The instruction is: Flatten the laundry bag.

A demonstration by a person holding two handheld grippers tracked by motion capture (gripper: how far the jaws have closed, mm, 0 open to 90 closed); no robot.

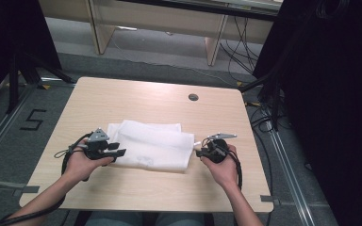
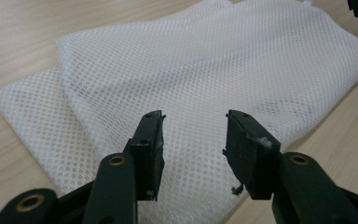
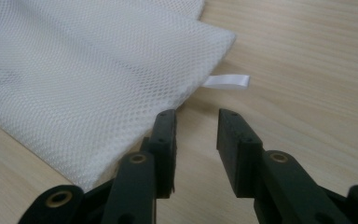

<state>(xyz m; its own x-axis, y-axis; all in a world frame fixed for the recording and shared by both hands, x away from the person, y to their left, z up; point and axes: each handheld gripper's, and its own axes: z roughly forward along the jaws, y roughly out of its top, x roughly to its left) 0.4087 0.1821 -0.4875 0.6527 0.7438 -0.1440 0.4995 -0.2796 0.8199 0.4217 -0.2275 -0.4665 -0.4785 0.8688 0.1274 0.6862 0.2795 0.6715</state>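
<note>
Looking down past the person's forearms, I see both hands working at a folded white mesh bag [image 1: 152,145] that lies flat at the middle of the wooden table [image 1: 136,96], the landmark for everything here. Nearest, the left gripper [image 1: 119,152] sits at the bag's left edge, its jaws parted to a middling gap with nothing pinched; in the left gripper view its tips hang over the mesh bag [image 2: 205,84] without pressing on it. The right gripper [image 1: 200,151] stands just off the bag's right edge, jaws likewise apart and empty; in the right gripper view they straddle bare wood beside the bag's hem, with a small white loop tab [image 3: 227,81] sticking out of that hem just beyond them. Farther off, the bag's under layer pokes out past the folded upper layer on the left. I'd judge the bag very light, limp and open-weave: it will sag and slide on the smooth wood, and pads could snag the netting. Corners or the doubled hem look the best places to pinch. Beyond the bag, a round cable hole [image 1: 193,97] marks the table's far side.
</note>
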